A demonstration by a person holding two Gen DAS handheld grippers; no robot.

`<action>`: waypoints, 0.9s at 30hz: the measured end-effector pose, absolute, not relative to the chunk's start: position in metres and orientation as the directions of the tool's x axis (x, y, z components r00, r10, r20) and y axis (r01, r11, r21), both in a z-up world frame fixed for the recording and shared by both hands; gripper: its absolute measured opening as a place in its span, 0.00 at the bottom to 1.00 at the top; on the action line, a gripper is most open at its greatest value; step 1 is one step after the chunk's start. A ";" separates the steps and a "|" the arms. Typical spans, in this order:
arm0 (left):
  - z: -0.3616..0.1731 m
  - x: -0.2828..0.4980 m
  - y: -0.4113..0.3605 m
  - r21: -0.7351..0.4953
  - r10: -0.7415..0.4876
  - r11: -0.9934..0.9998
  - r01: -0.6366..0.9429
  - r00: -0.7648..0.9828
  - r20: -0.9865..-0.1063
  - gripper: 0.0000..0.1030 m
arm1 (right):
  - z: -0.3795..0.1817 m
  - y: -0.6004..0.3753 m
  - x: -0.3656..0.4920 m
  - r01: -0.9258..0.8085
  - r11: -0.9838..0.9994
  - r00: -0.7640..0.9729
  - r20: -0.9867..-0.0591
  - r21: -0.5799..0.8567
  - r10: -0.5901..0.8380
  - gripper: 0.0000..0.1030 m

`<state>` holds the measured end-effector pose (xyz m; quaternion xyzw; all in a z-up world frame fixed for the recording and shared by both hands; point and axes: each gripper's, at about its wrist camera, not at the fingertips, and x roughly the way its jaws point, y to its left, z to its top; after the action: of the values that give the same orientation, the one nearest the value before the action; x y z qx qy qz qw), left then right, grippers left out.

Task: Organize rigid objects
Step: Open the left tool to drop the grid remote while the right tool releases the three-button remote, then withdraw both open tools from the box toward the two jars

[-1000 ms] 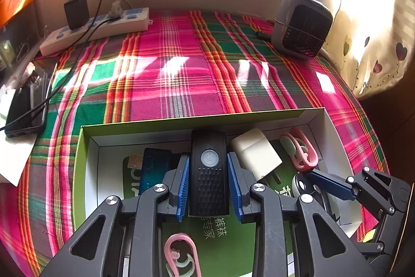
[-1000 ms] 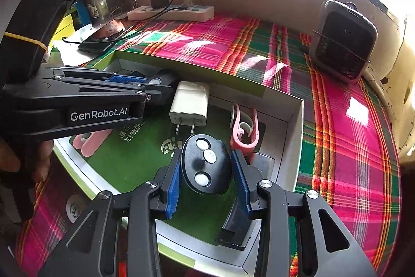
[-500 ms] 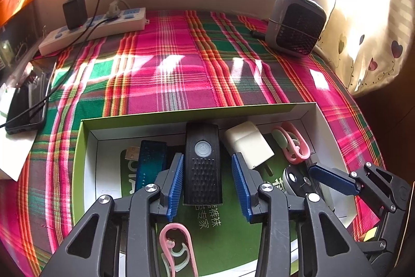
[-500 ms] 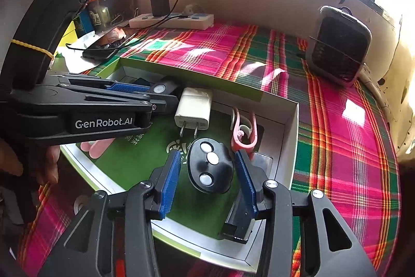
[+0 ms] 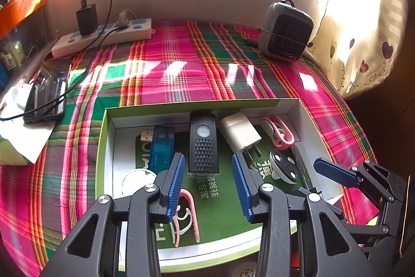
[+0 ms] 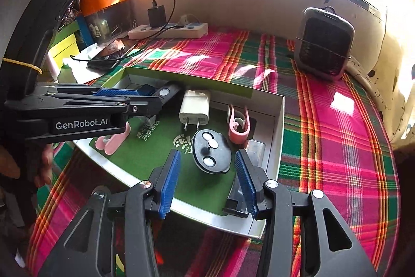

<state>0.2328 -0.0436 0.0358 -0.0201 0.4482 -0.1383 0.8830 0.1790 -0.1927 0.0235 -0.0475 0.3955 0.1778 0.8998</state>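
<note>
A shallow box (image 5: 103, 136) with a green floor lies on the plaid cloth. In it lie a black ribbed device (image 5: 203, 147), a blue USB stick (image 5: 162, 147), a white charger plug (image 5: 241, 133), pink clips (image 5: 280, 135) and a black oval adapter with white buttons (image 6: 211, 151). My left gripper (image 5: 208, 178) is open just behind the black device, apart from it. My right gripper (image 6: 207, 179) is open just behind the oval adapter, apart from it. The box also shows in the right wrist view (image 6: 278, 121).
A power strip (image 5: 103, 36) with a black charger stands at the back left. A phone (image 5: 46, 95) on a cable lies at the left. A small grey heater (image 5: 286, 31) stands at the back right. A dark clear-topped piece (image 6: 243, 188) lies by the box's right wall.
Both grippers opened and drew back. The left let go of the black ribbed device, the right let go of the oval adapter; both objects now lie in the box.
</note>
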 end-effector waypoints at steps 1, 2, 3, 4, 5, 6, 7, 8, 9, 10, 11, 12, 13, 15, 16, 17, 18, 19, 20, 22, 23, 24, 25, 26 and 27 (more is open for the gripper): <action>0.037 0.229 -0.043 -0.162 -0.263 0.961 0.224 0.562 -0.784 0.36 | 0.024 -0.193 0.177 -0.355 0.933 0.626 -0.727 0.057 0.283 0.44; 0.038 0.226 -0.041 -0.163 -0.263 0.961 0.221 0.565 -0.782 0.36 | 0.025 -0.194 0.175 -0.352 0.934 0.628 -0.726 0.056 0.281 0.44; 0.040 0.222 -0.040 -0.165 -0.265 0.961 0.222 0.569 -0.779 0.36 | 0.026 -0.194 0.172 -0.348 0.936 0.630 -0.725 0.056 0.278 0.44; 0.041 0.219 -0.039 -0.166 -0.266 0.961 0.222 0.571 -0.777 0.36 | 0.026 -0.195 0.170 -0.344 0.937 0.632 -0.724 0.058 0.277 0.44; 0.042 0.215 -0.037 -0.169 -0.268 0.961 0.221 0.573 -0.775 0.36 | 0.027 -0.196 0.168 -0.341 0.938 0.632 -0.724 0.060 0.276 0.44; 0.043 0.211 -0.036 -0.173 -0.271 0.960 0.221 0.576 -0.771 0.36 | 0.027 -0.197 0.166 -0.337 0.939 0.632 -0.725 0.061 0.274 0.44; 0.045 0.207 -0.034 -0.175 -0.272 0.960 0.219 0.579 -0.769 0.36 | 0.027 -0.198 0.163 -0.333 0.941 0.634 -0.724 0.062 0.272 0.44; 0.047 0.202 -0.032 -0.176 -0.269 0.961 0.212 0.587 -0.764 0.36 | 0.028 -0.199 0.161 -0.327 0.943 0.636 -0.723 0.063 0.269 0.44; 0.049 0.196 -0.030 -0.175 -0.269 0.962 0.212 0.600 -0.754 0.36 | 0.028 -0.200 0.158 -0.322 0.944 0.638 -0.721 0.067 0.269 0.44; 0.051 0.190 -0.028 -0.172 -0.271 0.961 0.218 0.609 -0.746 0.37 | 0.029 -0.201 0.155 -0.318 0.945 0.640 -0.720 0.073 0.270 0.44; 0.051 0.185 -0.026 -0.171 -0.270 0.961 0.217 0.610 -0.745 0.37 | 0.030 -0.203 0.152 -0.313 0.946 0.640 -0.719 0.079 0.272 0.44; 0.051 0.181 -0.024 -0.179 -0.272 0.961 0.210 0.608 -0.746 0.37 | 0.030 -0.204 0.149 -0.307 0.948 0.640 -0.719 0.084 0.271 0.44; 0.051 0.178 -0.021 -0.189 -0.278 0.960 0.207 0.606 -0.745 0.37 | 0.030 -0.206 0.146 -0.302 0.949 0.641 -0.718 0.089 0.271 0.44; 0.051 0.168 -0.016 -0.206 -0.287 0.958 0.200 0.611 -0.738 0.37 | 0.030 -0.207 0.140 -0.294 0.951 0.642 -0.718 0.096 0.271 0.44; 0.052 0.164 -0.014 -0.212 -0.291 0.957 0.199 0.615 -0.733 0.37 | 0.030 -0.208 0.137 -0.290 0.952 0.641 -0.718 0.100 0.271 0.44; 0.053 0.160 -0.012 -0.221 -0.297 0.955 0.198 0.620 -0.726 0.37 | 0.031 -0.209 0.134 -0.287 0.952 0.641 -0.718 0.105 0.272 0.44; 0.053 0.154 -0.009 -0.231 -0.301 0.953 0.194 0.626 -0.720 0.37 | 0.031 -0.210 0.131 -0.286 0.952 0.640 -0.718 0.109 0.274 0.44; 0.053 0.150 -0.007 -0.238 -0.305 0.952 0.191 0.630 -0.715 0.37 | 0.031 -0.210 0.128 -0.284 0.952 0.639 -0.718 0.113 0.276 0.44; 0.053 0.147 -0.005 -0.242 -0.306 0.952 0.188 0.632 -0.712 0.37 | 0.032 -0.211 0.125 -0.283 0.952 0.640 -0.716 0.117 0.279 0.44; 0.051 0.140 0.000 -0.260 -0.312 0.949 0.177 0.635 -0.706 0.37 | 0.033 -0.210 0.118 -0.283 0.951 0.638 -0.715 0.128 0.286 0.44; 0.050 0.137 0.001 -0.267 -0.318 0.947 0.178 0.634 -0.705 0.37 | 0.033 -0.210 0.115 -0.281 0.950 0.634 -0.717 0.135 0.290 0.44; 0.048 0.135 0.003 -0.272 -0.320 0.946 0.176 0.631 -0.706 0.37 | 0.033 -0.209 0.113 -0.281 0.949 0.628 -0.721 0.142 0.294 0.44; 0.047 0.132 0.004 -0.274 -0.320 0.946 0.172 0.630 -0.708 0.37 | 0.032 -0.208 0.110 -0.283 0.947 0.622 -0.723 0.150 0.301 0.44; 0.045 0.130 0.005 -0.277 -0.322 0.945 0.171 0.628 -0.709 0.37 | 0.031 -0.206 0.108 -0.287 0.945 0.614 -0.727 0.158 0.308 0.44; 0.043 0.128 0.006 -0.281 -0.325 0.944 0.173 0.625 -0.709 0.37 | 0.029 -0.203 0.105 -0.291 0.943 0.608 -0.730 0.162 0.313 0.44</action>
<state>0.1284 0.0062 0.0433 -0.0933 0.4100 -0.1389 0.8966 0.1055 -0.2032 0.0293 0.0134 0.4096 0.1687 0.8964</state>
